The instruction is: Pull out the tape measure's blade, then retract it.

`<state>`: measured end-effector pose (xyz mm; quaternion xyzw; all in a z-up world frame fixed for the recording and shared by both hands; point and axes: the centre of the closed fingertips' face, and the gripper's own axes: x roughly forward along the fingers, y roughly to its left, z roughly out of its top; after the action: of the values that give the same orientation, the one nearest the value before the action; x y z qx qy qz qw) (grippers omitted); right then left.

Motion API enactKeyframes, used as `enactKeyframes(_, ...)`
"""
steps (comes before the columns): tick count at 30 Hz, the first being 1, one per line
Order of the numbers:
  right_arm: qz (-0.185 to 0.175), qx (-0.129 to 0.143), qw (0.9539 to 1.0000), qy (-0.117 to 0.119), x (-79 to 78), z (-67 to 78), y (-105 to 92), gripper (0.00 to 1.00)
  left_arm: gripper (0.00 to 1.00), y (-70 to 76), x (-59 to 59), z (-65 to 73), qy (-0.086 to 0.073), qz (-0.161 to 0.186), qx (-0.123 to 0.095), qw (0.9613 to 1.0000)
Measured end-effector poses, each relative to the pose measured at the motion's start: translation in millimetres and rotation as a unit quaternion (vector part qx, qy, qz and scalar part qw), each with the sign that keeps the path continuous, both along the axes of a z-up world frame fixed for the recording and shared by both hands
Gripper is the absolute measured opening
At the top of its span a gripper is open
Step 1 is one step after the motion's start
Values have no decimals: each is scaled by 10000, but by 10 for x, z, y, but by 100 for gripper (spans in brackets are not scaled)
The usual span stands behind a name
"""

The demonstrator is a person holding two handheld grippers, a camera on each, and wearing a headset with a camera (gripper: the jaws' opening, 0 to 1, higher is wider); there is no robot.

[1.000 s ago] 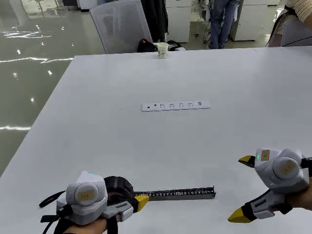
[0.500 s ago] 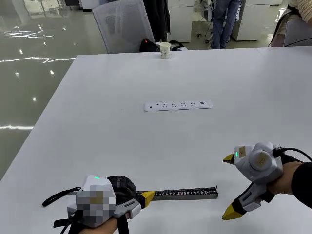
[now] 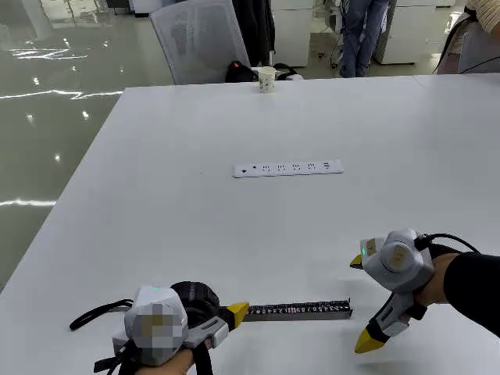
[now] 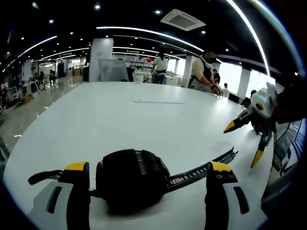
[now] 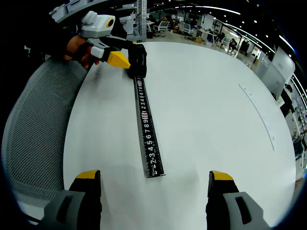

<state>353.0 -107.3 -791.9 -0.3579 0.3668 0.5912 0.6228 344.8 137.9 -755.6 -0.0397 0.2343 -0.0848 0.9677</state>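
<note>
The black tape measure case (image 3: 195, 299) lies near the table's front edge. Its dark blade (image 3: 301, 310) is pulled out to the right and lies flat. My left gripper (image 4: 148, 167) is open, and the case (image 4: 132, 178) sits between its yellow-tipped fingers (image 4: 76, 167). In the head view the left gripper (image 3: 212, 306) is at the bottom left. My right gripper (image 3: 361, 301) is open just right of the blade's end. In the right gripper view the blade (image 5: 145, 120) runs straight away from me. Its end hook lies on the table between the open right gripper (image 5: 154, 176) tips.
A white power strip (image 3: 287, 167) lies mid-table and a paper cup (image 3: 267, 79) stands at the far edge. A grey mesh chair (image 3: 199, 39) and a person stand beyond it. The case's black strap (image 3: 94, 316) trails left. The white table (image 3: 234, 226) is bare around the blade.
My right gripper has moved left and down toward the blade's end and now straddles it. The left gripper, case and blade stay as they were.
</note>
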Motion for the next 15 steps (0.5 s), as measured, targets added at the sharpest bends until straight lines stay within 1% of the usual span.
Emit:
enactKeyframes(1,-67,-17,10000,64,9,-21,-3,92,99,13,3,-8,16,49,-17,10000)
enactKeyframes(2,-82,-23,9999,79,19,-30,-6,90,99,30,7,-25,48,127,-75,9999)
enactKeyframes(3,-77,-12,9999,105,21,-49,-7,89,99,69,7,-50,119,378,-292,9988)
enactKeyframes(4,-77,-9,9999,128,20,-57,-8,86,99,98,19,-60,138,535,-433,9975)
enactKeyframes(5,-84,-27,9999,149,21,-78,-16,83,99,125,23,-72,171,610,-460,9969)
enactKeyframes(6,-68,-64,9998,154,20,-93,-28,81,99,134,34,-74,147,565,-373,9976)
enactKeyframes(8,-33,-98,9999,93,32,-99,-34,76,99,109,40,-72,123,463,-230,9986)
enactKeyframes(10,-20,-96,9999,90,31,-106,-24,73,99,98,41,-65,111,434,-213,9988)
enactKeyframes(13,91,-66,9999,78,10,-102,14,66,99,100,40,-75,126,416,-159,9989)
enactKeyframes(15,129,-62,9998,107,-4,-107,23,60,99,100,42,-89,138,416,-160,9989)
